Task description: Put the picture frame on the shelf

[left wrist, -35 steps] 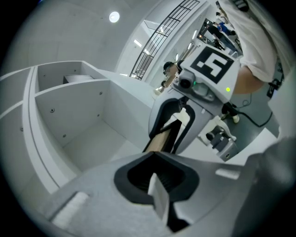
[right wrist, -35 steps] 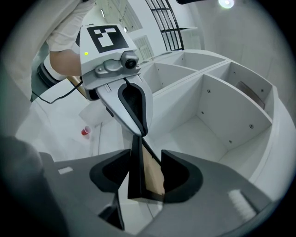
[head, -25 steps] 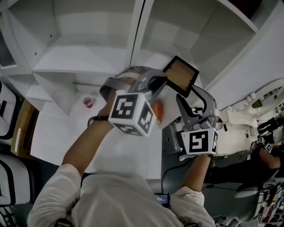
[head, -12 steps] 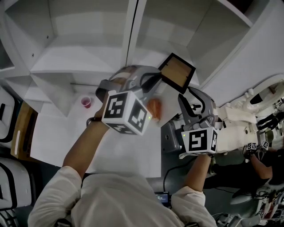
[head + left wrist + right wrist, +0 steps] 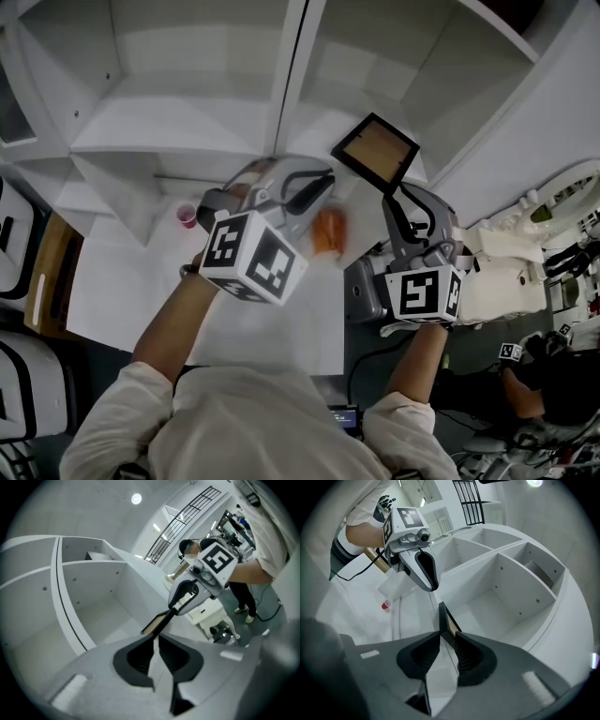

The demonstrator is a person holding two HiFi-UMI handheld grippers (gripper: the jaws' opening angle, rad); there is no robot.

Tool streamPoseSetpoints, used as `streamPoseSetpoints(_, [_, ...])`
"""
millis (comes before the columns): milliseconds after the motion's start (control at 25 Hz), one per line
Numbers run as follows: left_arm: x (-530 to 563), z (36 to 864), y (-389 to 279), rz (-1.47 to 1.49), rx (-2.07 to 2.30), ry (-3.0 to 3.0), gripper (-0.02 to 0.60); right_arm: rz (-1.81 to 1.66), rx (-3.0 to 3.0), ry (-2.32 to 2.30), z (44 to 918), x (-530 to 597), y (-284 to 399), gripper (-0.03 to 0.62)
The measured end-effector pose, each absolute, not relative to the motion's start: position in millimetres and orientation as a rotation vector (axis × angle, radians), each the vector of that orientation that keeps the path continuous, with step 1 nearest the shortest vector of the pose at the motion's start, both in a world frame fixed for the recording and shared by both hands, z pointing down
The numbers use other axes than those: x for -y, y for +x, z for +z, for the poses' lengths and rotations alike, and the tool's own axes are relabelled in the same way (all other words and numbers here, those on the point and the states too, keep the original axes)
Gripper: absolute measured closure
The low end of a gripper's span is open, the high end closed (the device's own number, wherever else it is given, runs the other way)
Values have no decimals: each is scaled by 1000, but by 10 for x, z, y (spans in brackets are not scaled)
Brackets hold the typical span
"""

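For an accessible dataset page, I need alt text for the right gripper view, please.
The right gripper, its jaws having just closed in, pinches a dark picture frame edge-on before a white shelf unit. The left gripper, jaws just opened and empty, hangs beyond, apart from the frame, and a small red cup stands on the white table at left.

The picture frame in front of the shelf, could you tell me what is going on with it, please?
A person has a gripper in each hand. The right gripper grips the picture frame by one edge; its jaws have just been closing on it. The left gripper stands apart beside it, jaws just opening, empty. The frame is in the air before the white shelf, not yet on it.
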State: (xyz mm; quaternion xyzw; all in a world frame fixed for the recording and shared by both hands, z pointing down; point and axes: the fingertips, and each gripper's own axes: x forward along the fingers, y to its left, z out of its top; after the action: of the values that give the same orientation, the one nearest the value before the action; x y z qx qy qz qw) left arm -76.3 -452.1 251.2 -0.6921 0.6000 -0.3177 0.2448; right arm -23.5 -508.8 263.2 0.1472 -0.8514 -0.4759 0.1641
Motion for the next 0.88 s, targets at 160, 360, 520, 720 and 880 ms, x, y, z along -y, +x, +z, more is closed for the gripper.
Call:
streamPoseSetpoints(160, [4432, 2563, -807, -862, -1653, -1897, 546, -1355, 2433, 412, 2624, 5042, -319, 487])
streamPoseSetpoints(360, [4341, 2596, -869, -843, -1668, -1922, 546, -1363, 2426, 393, 2642, 4989, -433, 485])
streamPoseSetpoints(520, [4287, 2668, -920, -867, -1672, -1951, 531, -1357, 2441, 378, 2638, 4930, -537, 477])
streamPoseSetpoints(720, [4207, 2732, -978, -873, -1687, -1965, 526, -1337, 2460, 358, 2660, 4922, -625, 451])
streamPoseSetpoints(880, [4117, 2767, -1034, -875, -1703, -1962, 526, -1358, 2429, 347, 2686, 4885, -718, 437])
